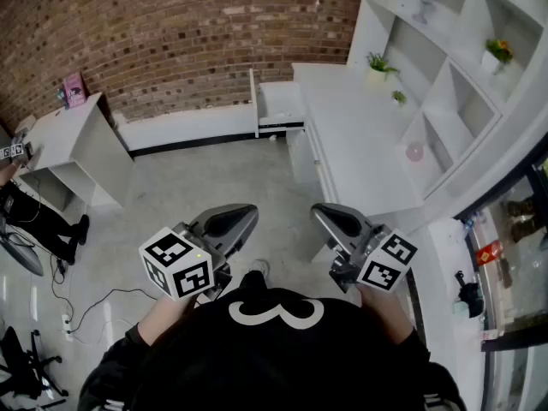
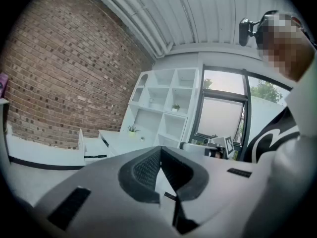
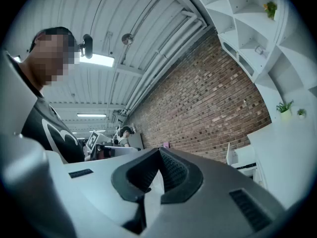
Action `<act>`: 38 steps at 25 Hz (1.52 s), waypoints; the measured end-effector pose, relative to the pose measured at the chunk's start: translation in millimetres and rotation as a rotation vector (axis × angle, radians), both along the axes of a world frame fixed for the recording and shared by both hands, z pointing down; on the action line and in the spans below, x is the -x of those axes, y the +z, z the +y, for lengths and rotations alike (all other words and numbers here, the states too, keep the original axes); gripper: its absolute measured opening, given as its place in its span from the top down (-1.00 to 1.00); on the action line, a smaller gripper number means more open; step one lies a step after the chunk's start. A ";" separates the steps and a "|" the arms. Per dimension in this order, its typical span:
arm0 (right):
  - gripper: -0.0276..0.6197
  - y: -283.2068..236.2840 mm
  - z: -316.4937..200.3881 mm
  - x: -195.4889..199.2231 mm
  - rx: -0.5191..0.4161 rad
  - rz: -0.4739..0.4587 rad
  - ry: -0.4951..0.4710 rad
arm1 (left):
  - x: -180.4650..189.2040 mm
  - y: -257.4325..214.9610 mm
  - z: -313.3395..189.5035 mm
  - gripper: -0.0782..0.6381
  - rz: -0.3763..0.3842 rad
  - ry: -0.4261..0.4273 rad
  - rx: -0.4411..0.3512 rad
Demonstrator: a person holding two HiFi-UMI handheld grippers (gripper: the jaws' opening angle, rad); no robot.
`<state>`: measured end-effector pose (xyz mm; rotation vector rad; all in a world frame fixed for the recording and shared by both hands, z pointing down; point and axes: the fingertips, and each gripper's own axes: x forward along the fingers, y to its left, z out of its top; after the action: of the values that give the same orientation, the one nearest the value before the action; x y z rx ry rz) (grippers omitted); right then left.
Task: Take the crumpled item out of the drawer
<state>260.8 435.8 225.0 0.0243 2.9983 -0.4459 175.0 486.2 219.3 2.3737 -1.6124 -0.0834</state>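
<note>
The white drawer (image 1: 279, 108) stands pulled open from the long white counter (image 1: 360, 135) by the brick wall, far ahead of me. I cannot make out a crumpled item inside it in any view. My left gripper (image 1: 249, 212) is held close to my chest and points forward, its jaws shut with nothing between them. My right gripper (image 1: 318, 211) is beside it, likewise shut and holding nothing. In the left gripper view the closed left gripper (image 2: 159, 150) has the drawer (image 2: 92, 146) small at the left. In the right gripper view the right gripper (image 3: 159, 151) is tilted up toward the ceiling, with the drawer (image 3: 241, 157) at the right.
A white shelf unit (image 1: 454, 84) with small plants rises over the counter. A white desk (image 1: 73, 144) stands at the left wall, with a seated person (image 1: 34, 217) near it. Cables and a power strip (image 1: 67, 322) lie on the grey floor at the left.
</note>
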 end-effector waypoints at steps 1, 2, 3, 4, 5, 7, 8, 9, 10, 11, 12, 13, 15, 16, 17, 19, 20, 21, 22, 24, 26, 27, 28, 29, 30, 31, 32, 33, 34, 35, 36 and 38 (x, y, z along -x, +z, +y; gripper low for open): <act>0.89 -1.0 0.0 0.1 -0.003 0.000 -0.003 | 0.0 0.0 0.5 0.77 -0.001 -0.004 0.000; 0.89 -1.8 -0.1 0.1 -0.006 -0.001 -0.007 | 0.2 0.1 0.8 0.77 -0.003 -0.009 0.001; 0.89 -2.4 -0.5 0.2 -0.009 -0.002 -0.009 | 0.5 0.4 0.7 0.77 -0.005 -0.014 0.003; 0.89 -2.6 -1.1 0.5 -0.011 -0.003 -0.012 | 1.1 0.8 0.3 0.77 -0.007 -0.020 0.007; 0.89 -2.2 -1.8 1.1 -0.011 -0.005 -0.016 | 1.8 1.2 -0.3 0.77 -0.011 -0.026 0.011; 0.89 0.8 -2.5 2.0 -0.004 -0.005 -0.023 | 2.7 2.7 -0.2 0.77 -0.019 -0.036 0.016; 0.89 2.7 -2.8 2.2 -0.001 0.000 -0.024 | 2.7 3.5 0.2 0.77 -0.021 -0.039 0.015; 0.89 3.9 -3.5 2.5 -0.002 0.005 -0.022 | 2.9 3.6 0.1 0.77 -0.023 -0.040 0.013; 0.89 3.8 -5.0 3.5 -0.010 0.010 -0.018 | 3.6 2.8 -0.7 0.78 -0.026 -0.040 0.010; 0.88 2.7 -6.7 5.2 -0.022 0.013 -0.011 | 5.0 1.3 -1.7 0.77 -0.031 -0.039 0.007; 0.88 1.2 -8.5 7.4 -0.032 0.014 -0.006 | 7.3 -0.5 -2.7 0.77 -0.038 -0.040 0.003; 0.88 -0.1 -10.3 9.9 -0.036 0.013 -0.004 | 10.3 -2.2 -3.9 0.78 -0.046 -0.043 -0.001; 0.88 -1.3 -15.3 14.2 -0.033 0.007 -0.004 | 16.8 -3.5 -7.7 0.77 -0.062 -0.054 -0.004; 0.88 -0.5 -18.4 15.9 -0.029 0.007 -0.003 | 19.3 -2.5 -10.1 0.77 -0.068 -0.058 -0.002; 0.88 1.0 -21.7 17.2 -0.025 0.008 0.000 | 21.4 -0.8 -12.6 0.77 -0.071 -0.060 -0.001; 0.88 5.6 -28.7 19.9 -0.016 0.014 0.007 | 26.1 3.6 -18.6 0.77 -0.069 -0.063 0.001; 0.88 8.4 -31.9 21.7 -0.010 0.018 0.008 | 29.1 6.3 -22.4 0.77 -0.065 -0.066 0.003; 0.88 11.6 -34.7 24.0 -0.005 0.022 0.007 | 32.6 9.6 -26.6 0.78 -0.060 -0.070 0.008; 0.88 14.7 -37.3 26.5 0.000 0.025 0.005 | 36.5 12.9 -31.3 0.77 -0.053 -0.076 0.016; 0.88 18.6 -43.5 31.6 0.008 0.028 0.005 | 44.9 17.6 -41.1 0.67 -0.039 -0.088 0.025; 0.88 20.1 -51.6 36.2 0.011 0.025 0.012 | 52.5 20.3 -50.9 0.44 -0.037 -0.096 0.026; 0.88 21.1 -56.1 38.5 0.013 0.023 0.016 | 56.3 22.0 -55.8 0.36 -0.038 -0.100 0.026; 0.88 22.7 -60.6 41.1 0.015 0.023 0.020 | 60.2 24.0 -60.9 0.31 -0.037 -0.102 0.026; 0.88 24.9 -65.4 44.1 0.019 0.024 0.023 | 64.3 26.2 -66.1 0.28 -0.033 -0.104 0.027; 0.88 27.4 -70.3 47.6 0.022 0.027 0.025 | 68.4 28.3 -71.7 0.22 -0.025 -0.103 0.026; 0.88 29.8 -75.5 51.6 0.025 0.031 0.027 | 72.7 30.1 -77.5 0.17 -0.016 -0.101 0.024; 0.88 31.6 -81.0 56.2 0.028 0.034 0.030 | 77.4 31.6 -83.7 0.13 -0.007 -0.099 0.021; 0.88 32.4 -86.6 61.3 0.028 0.037 0.032 | 82.5 32.8 -90.4 0.10 -0.002 -0.096 0.019; 0.88 32.3 -92.7 66.9 0.028 0.039 0.034 | 88.4 33.8 -97.6 0.06 0.000 -0.093 0.017; 0.88 31.7 -99.5 72.8 0.026 0.040 0.038 | 94.9 34.7 -105.5 0.03 -0.002 -0.091 0.018; 0.88 31.1 -107.1 78.8 0.026 0.042 0.042 | 102.0 35.8 -114.0 0.00 -0.004 -0.089 0.020; 0.88 31.1 -124.3 91.3 0.029 0.047 0.055 | 116.9 38.9 -132.4 -0.06 -0.001 -0.084 0.032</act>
<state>169.5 311.5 256.1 -0.0720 3.0296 -0.4911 58.1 353.8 258.2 2.2835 -1.7008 -0.0721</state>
